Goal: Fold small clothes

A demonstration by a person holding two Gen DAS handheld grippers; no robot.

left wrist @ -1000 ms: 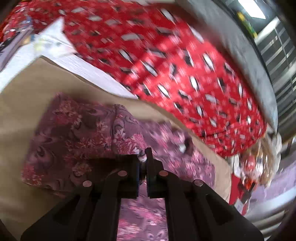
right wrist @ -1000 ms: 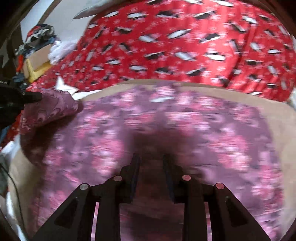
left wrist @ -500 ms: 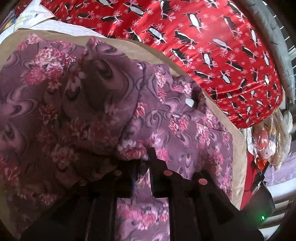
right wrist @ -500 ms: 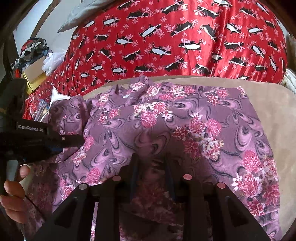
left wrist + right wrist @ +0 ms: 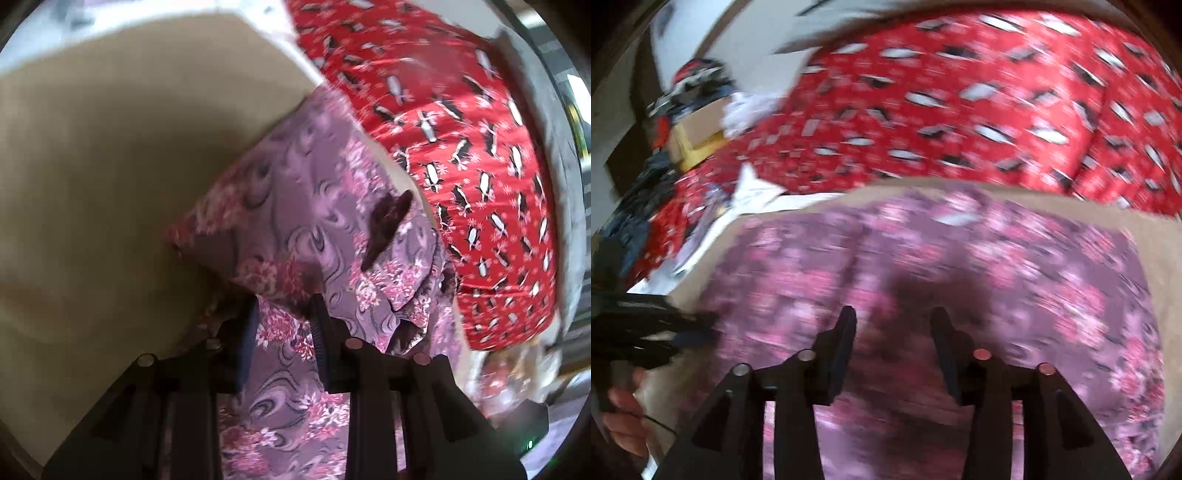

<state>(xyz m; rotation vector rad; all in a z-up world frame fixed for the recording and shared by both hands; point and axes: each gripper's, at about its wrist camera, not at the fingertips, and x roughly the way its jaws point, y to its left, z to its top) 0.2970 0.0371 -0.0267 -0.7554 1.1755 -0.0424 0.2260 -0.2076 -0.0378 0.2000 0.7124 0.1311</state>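
- Purple floral-print fabric garment (image 5: 295,206) lies on the tan padded board (image 5: 92,147), its far edge by the red penguin-print bedspread (image 5: 480,147).
- Left gripper (image 5: 284,314): jaws parted, cloth between them, not clamped.
- Right gripper (image 5: 892,325): released, above the garment.
- Judged step: between folds; next, regrip an edge.

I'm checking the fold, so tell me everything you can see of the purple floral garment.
The purple floral garment is thin mauve cloth printed with pink flowers and dark swirls. It lies on the tan surface, one part rumpled, with a dark opening showing. The left gripper and right gripper are open above it.
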